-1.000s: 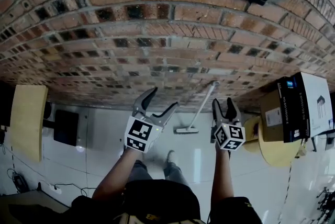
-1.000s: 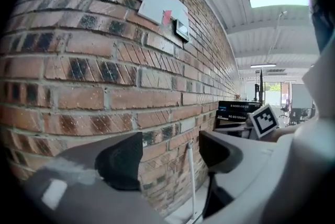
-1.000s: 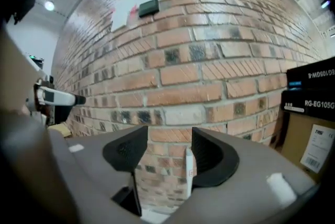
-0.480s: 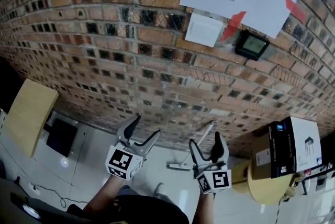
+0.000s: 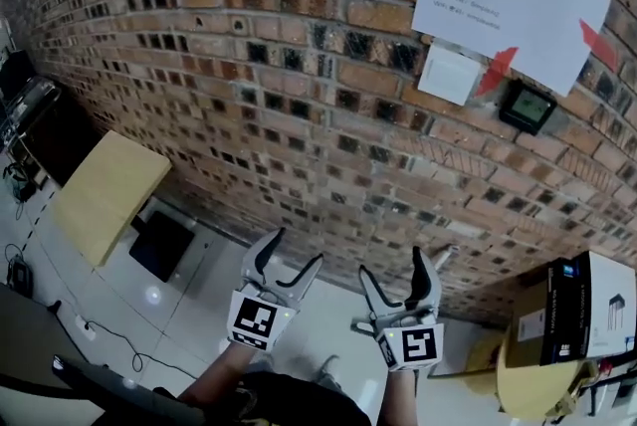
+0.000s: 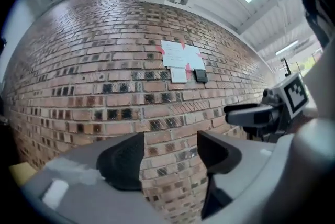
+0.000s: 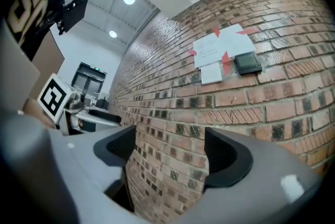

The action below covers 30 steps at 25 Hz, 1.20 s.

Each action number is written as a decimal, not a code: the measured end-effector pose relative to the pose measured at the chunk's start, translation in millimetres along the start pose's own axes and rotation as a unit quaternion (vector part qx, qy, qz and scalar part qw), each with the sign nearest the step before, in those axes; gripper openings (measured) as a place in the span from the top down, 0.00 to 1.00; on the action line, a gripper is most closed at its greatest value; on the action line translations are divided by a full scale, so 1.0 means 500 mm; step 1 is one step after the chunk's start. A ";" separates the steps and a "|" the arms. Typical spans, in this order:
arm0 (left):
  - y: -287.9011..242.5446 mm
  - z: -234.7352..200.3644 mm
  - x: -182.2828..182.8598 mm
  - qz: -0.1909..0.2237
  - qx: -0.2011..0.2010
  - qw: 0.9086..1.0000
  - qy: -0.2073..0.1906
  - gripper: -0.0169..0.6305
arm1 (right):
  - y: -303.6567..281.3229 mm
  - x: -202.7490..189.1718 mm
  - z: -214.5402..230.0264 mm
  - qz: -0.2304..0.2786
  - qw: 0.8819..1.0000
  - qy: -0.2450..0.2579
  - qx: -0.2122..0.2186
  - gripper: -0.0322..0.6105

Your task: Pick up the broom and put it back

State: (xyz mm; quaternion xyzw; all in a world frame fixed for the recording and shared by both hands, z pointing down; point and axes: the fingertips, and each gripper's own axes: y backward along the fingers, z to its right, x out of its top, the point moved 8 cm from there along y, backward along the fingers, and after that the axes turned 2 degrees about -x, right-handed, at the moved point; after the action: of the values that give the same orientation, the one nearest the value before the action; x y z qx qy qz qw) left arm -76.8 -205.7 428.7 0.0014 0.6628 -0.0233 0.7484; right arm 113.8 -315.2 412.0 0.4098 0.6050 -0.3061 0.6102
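The broom (image 5: 445, 257) leans against the brick wall (image 5: 299, 66); only the top of its pale handle shows in the head view, the rest hidden behind my right gripper. My left gripper (image 5: 297, 250) (image 6: 170, 149) is open and its jaws have just been closing, with nothing between them. My right gripper (image 5: 393, 265) (image 7: 170, 149) is open, its jaws having just opened wider, and it holds nothing. Both are raised side by side in front of the wall and point at the bricks. Each gripper view shows the other gripper: the right one (image 6: 261, 113), the left one (image 7: 89, 113).
Taped papers (image 5: 508, 1) and a small dark display (image 5: 528, 106) hang on the wall. A yellow tabletop (image 5: 105, 190) and a dark box (image 5: 164, 243) stand at the left. Cartons (image 5: 582, 315) sit on a round table (image 5: 528, 389) at the right. A cable (image 5: 119, 344) lies on the floor.
Both grippers have risen, and the head view has tilted up the wall to the taped papers. The right jaws have spread wider, the left have narrowed. The broom has slipped mostly out of sight.
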 end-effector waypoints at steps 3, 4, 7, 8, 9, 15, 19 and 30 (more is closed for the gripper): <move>0.030 -0.026 -0.015 0.008 -0.015 1.000 0.013 0.48 | 0.015 0.014 -0.050 -0.003 1.000 0.006 -0.023 0.32; 0.040 -0.038 -0.012 0.013 -0.023 1.000 0.015 0.48 | 0.018 0.016 -0.069 -0.006 0.999 0.006 -0.035 0.32; 0.085 -0.069 0.007 0.031 -0.040 0.999 -0.001 0.48 | 0.031 0.020 -0.140 -0.014 0.998 0.009 -0.066 0.32; 0.101 -0.080 0.010 0.035 -0.044 0.998 -0.005 0.49 | 0.032 0.020 -0.164 -0.016 0.997 0.010 -0.075 0.32; 0.118 -0.091 0.010 0.038 -0.049 0.998 -0.005 0.49 | 0.033 0.019 -0.189 -0.017 0.996 0.008 -0.084 0.32; 0.209 -0.132 -0.004 0.045 -0.076 0.996 0.017 0.50 | 0.051 0.017 -0.302 -0.028 0.993 0.002 -0.119 0.32; 0.245 -0.142 -0.006 0.045 -0.062 0.997 0.012 0.50 | 0.058 0.017 -0.337 -0.026 0.993 -0.003 -0.119 0.32; 0.274 -0.126 0.098 0.083 -0.009 0.996 0.027 0.55 | 0.073 0.082 -0.278 -0.047 0.988 -0.014 -0.148 0.32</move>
State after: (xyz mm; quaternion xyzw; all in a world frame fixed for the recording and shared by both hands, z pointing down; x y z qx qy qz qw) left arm -128.3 -68.2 368.4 0.0501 0.6803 0.0447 0.7298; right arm 81.4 -171.9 385.7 0.2816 0.6537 -0.2473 0.6574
